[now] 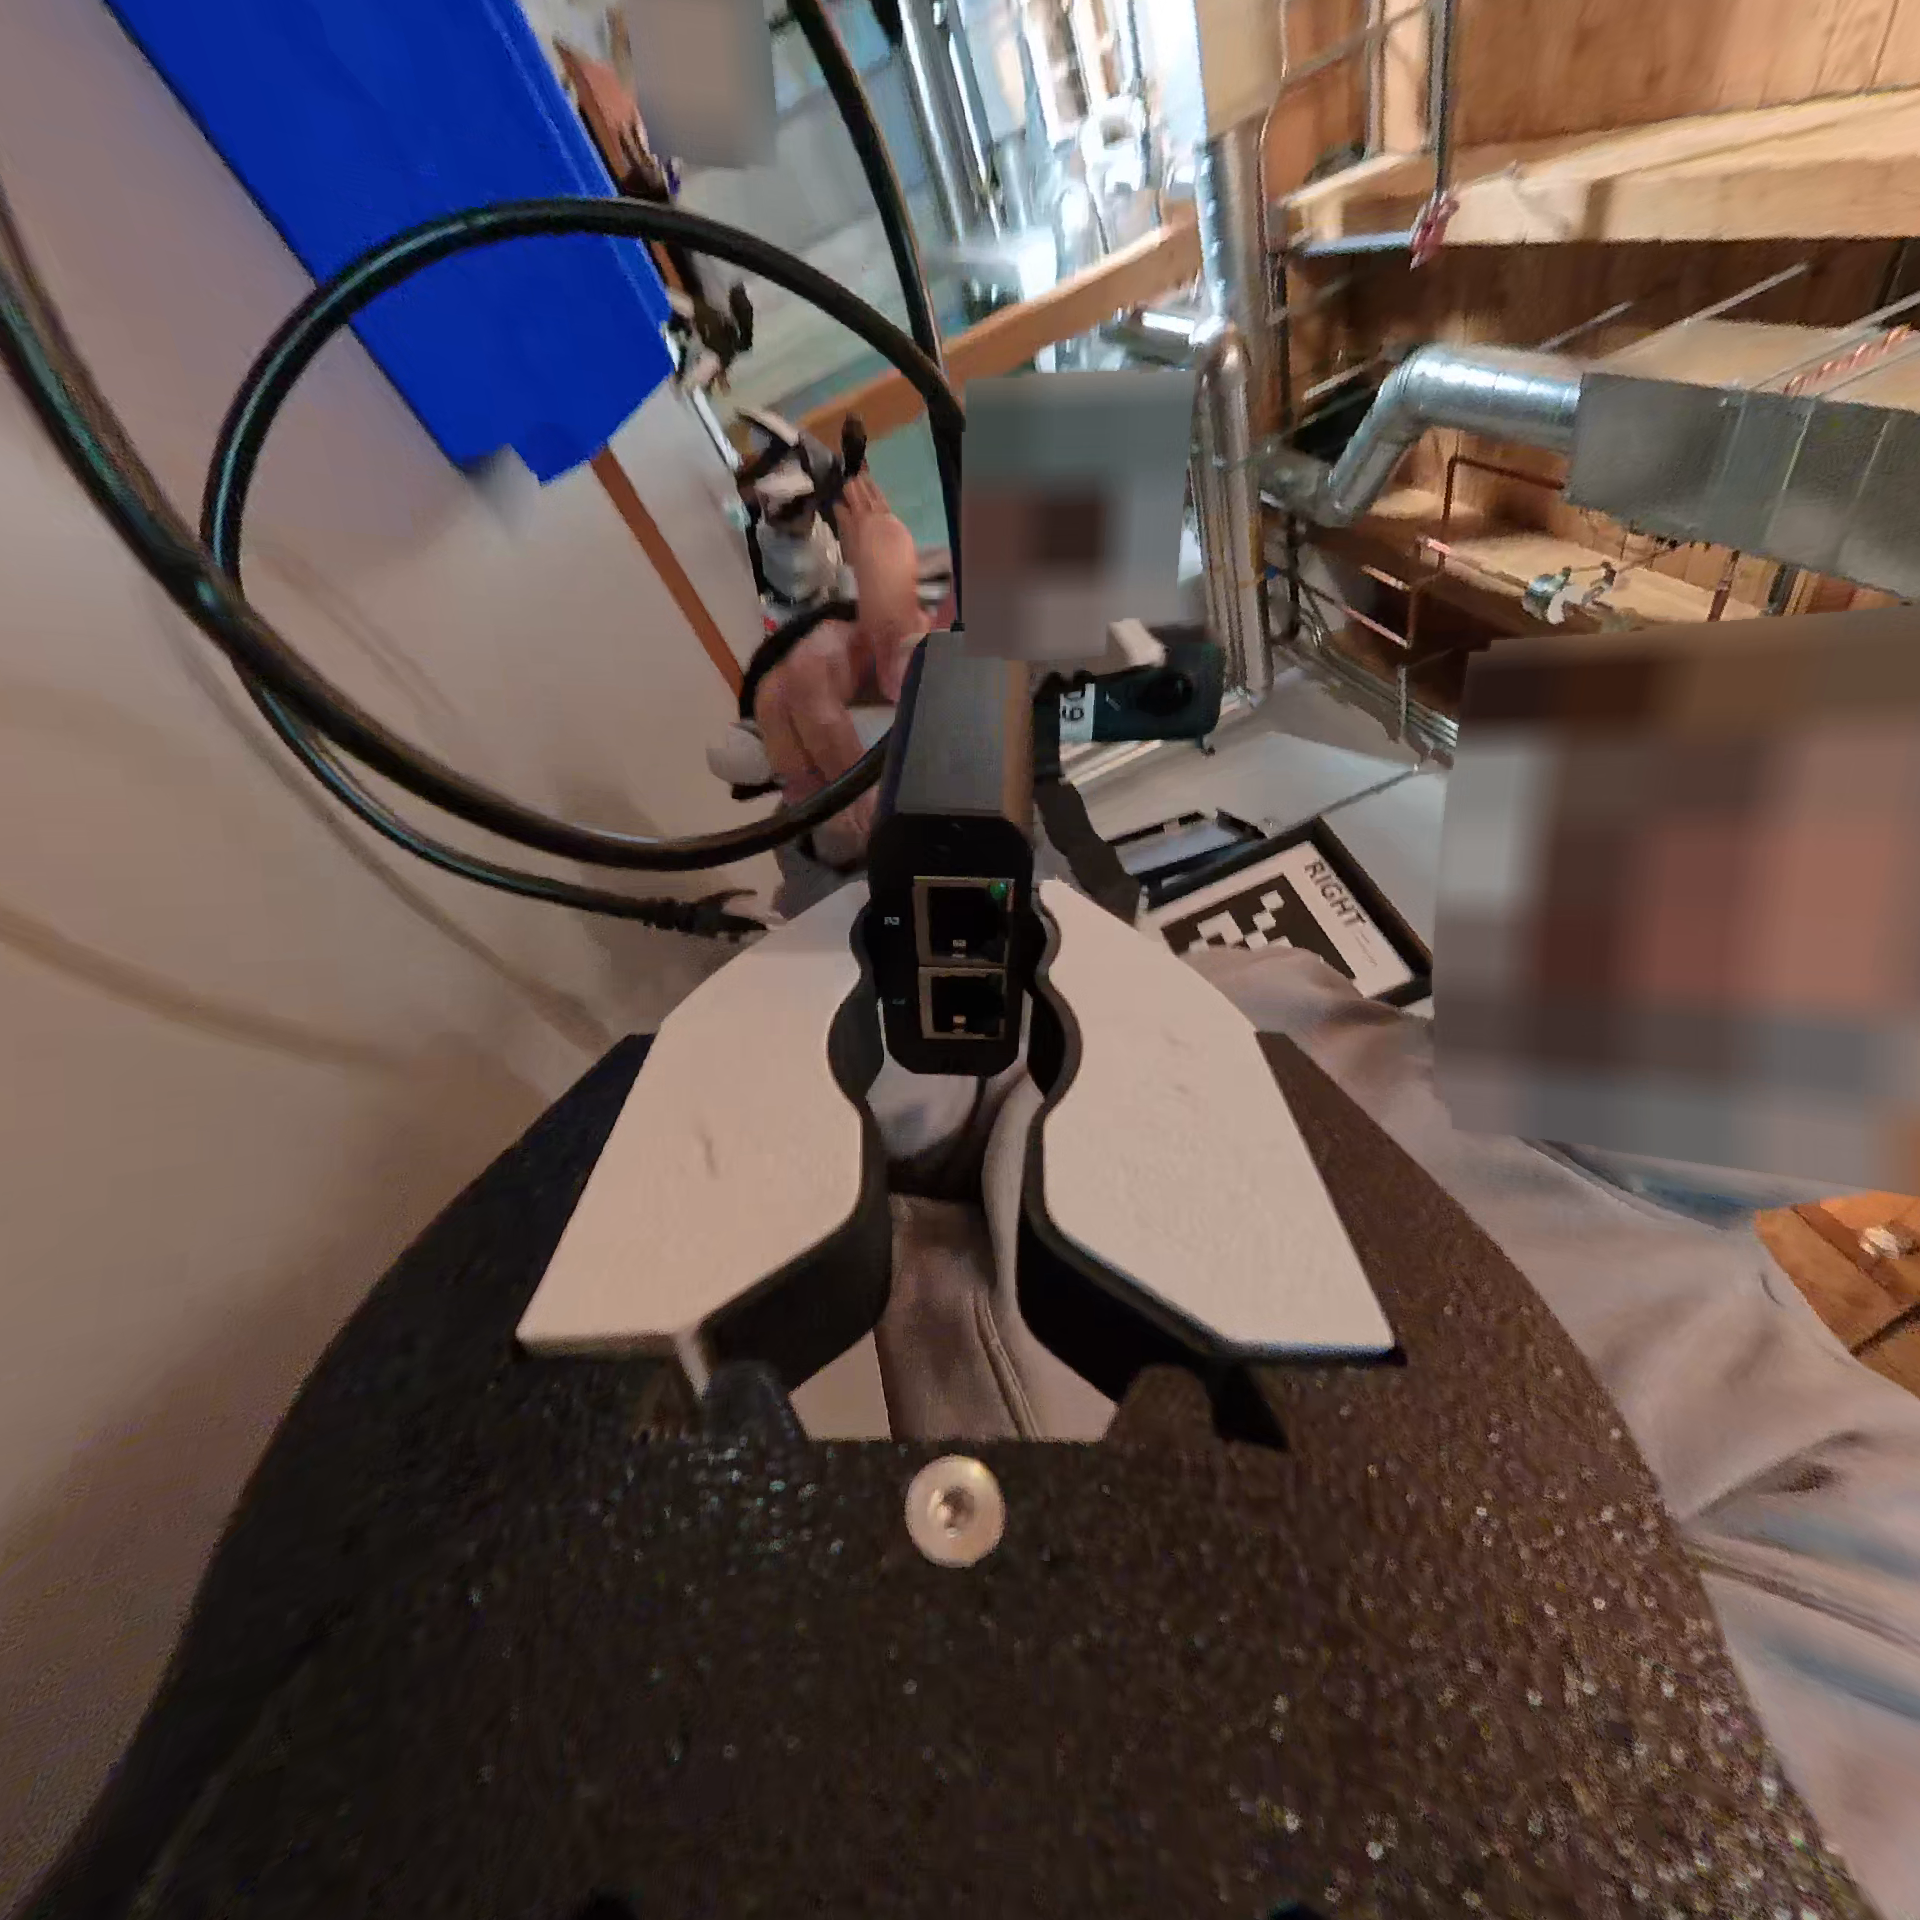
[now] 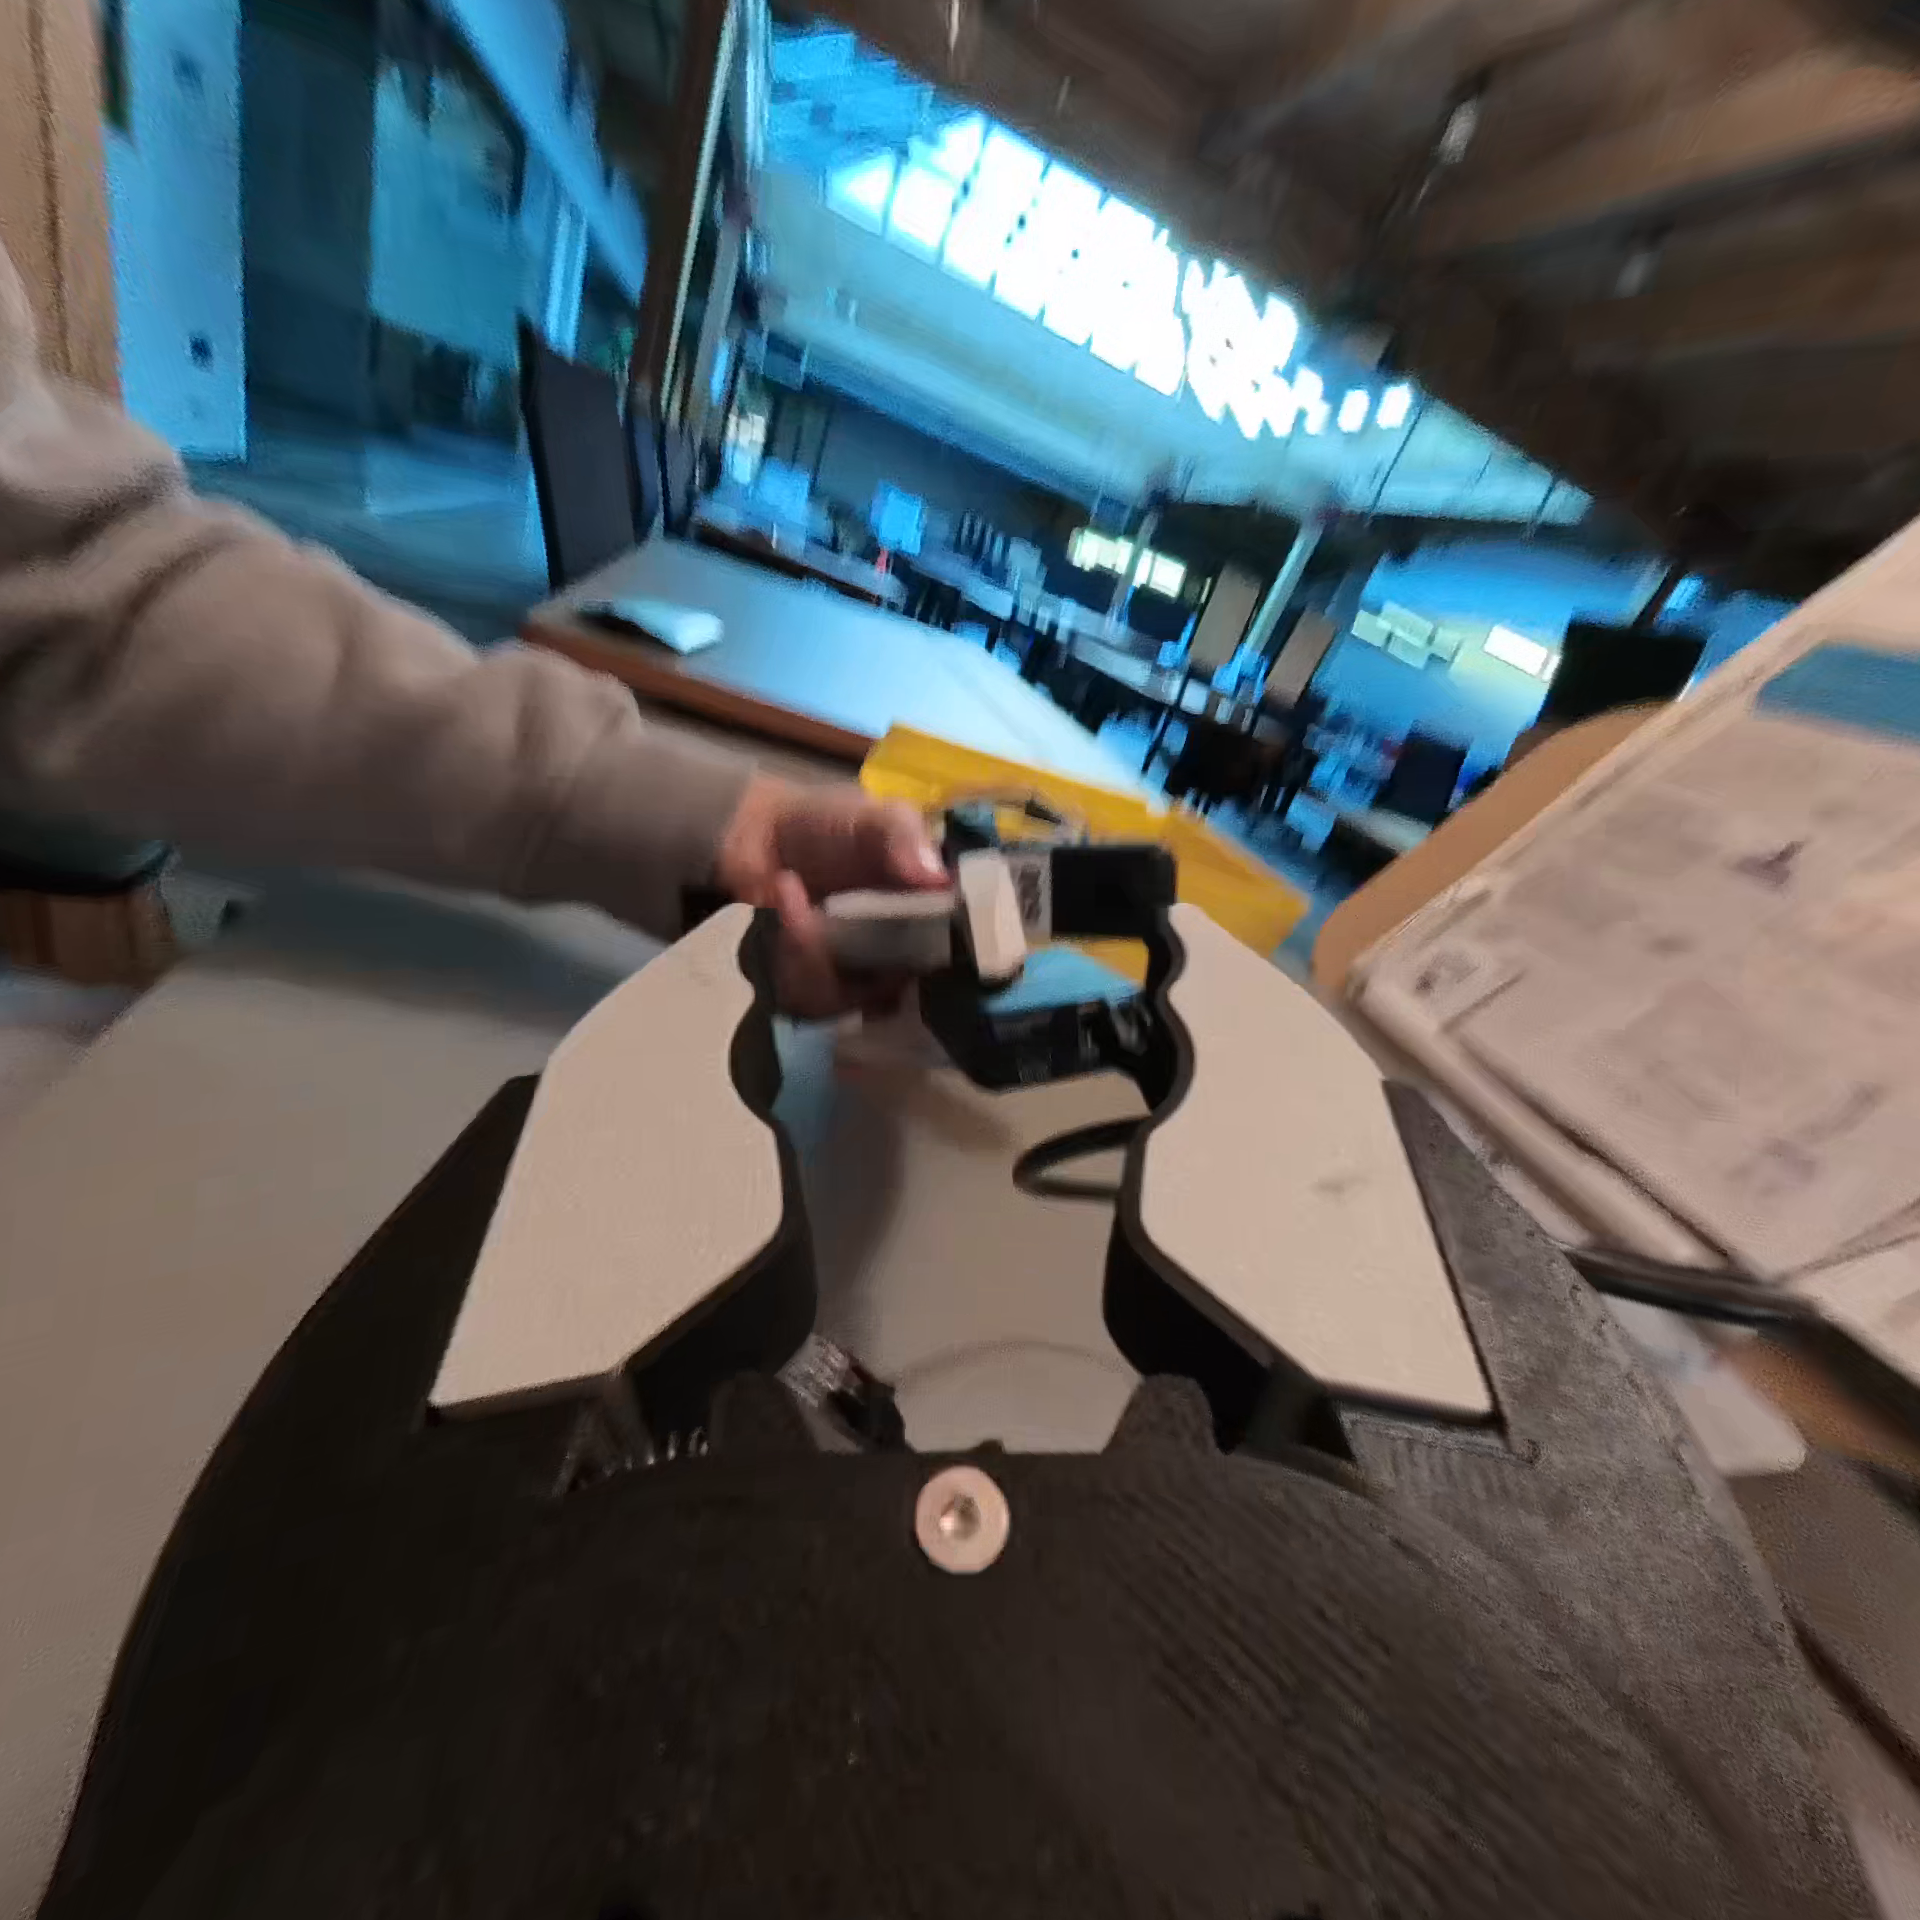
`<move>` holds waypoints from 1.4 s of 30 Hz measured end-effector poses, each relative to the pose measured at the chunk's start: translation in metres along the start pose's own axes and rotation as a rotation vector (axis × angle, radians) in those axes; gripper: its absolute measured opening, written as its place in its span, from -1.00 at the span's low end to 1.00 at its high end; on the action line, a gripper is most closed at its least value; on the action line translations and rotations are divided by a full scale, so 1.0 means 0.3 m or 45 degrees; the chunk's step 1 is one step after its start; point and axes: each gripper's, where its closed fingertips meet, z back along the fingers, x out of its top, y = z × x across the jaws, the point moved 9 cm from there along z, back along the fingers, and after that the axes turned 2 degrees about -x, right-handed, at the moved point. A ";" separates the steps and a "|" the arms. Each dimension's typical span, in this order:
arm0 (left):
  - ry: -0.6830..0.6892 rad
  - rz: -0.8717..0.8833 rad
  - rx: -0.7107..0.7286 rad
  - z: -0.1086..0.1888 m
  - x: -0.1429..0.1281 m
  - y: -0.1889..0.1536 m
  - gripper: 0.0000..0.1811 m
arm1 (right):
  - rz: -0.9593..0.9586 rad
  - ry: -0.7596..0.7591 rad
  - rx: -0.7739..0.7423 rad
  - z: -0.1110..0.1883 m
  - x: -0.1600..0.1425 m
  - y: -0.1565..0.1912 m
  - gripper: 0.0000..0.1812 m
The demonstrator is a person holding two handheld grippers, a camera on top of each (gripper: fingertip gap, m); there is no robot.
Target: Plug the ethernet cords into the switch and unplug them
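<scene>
Black switch (image 1: pixel 951 935) sits clamped in the left claw (image 1: pixel 951 971), both ports empty; the cord (image 1: pixel 436 665) lies loose on the bench (image 1: pixel 260 1039). The right claw (image 2: pixel 961 997) gapes empty. A skewed switch could jam the plug.

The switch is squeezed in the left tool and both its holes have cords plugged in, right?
Not quite. The left tool does squeeze the switch, but the left wrist view shows both its ports empty. The black cord lies loose beside it.
</scene>
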 end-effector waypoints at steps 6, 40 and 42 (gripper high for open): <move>0.123 0.099 0.090 -0.012 -0.001 0.030 -0.75 | -0.021 0.144 -0.007 -0.046 -0.092 0.003 -0.46; 0.210 0.206 0.293 -0.098 0.055 0.045 -0.75 | -0.112 0.208 -0.072 -0.093 -0.245 -0.037 -0.18; 0.193 0.200 0.280 -0.101 0.047 0.046 -0.75 | -0.125 0.176 -0.087 -0.091 -0.244 -0.044 -0.28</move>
